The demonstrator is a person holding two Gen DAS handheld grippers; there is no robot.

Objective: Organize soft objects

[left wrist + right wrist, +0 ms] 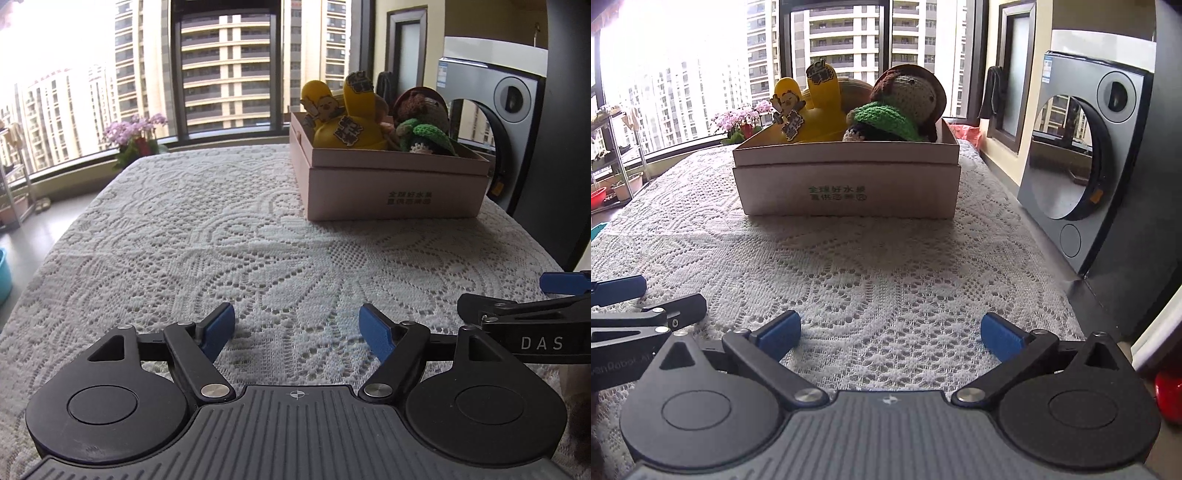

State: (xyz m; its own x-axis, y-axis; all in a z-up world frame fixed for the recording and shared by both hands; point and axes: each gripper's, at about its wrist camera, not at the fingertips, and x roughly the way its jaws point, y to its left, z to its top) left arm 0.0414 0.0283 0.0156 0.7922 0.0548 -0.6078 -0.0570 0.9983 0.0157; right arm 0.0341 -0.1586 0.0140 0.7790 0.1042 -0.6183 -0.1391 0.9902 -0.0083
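A pink cardboard box point(391, 184) point(846, 184) stands at the far side of the lace-covered table point(221, 240) point(886, 266). Inside it lie a yellow plush toy point(347, 118) point(816, 114) and a crocheted doll with a brown hat and green scarf point(424, 118) point(905, 103). My left gripper point(297, 325) hovers low over the near part of the cloth, open, with nothing between its blue pads. My right gripper point(890, 332) is beside it, also open wide and empty; its fingers point(517, 310) show at the right edge of the left wrist view.
A washing machine point(1082, 166) point(495, 110) stands close to the table's right side. Pink potted flowers point(136, 136) point(742, 122) sit by the window beyond the table. A blue basin point(3, 273) and a plant shelf point(613, 158) are on the left. Something red point(1169, 397) lies low right.
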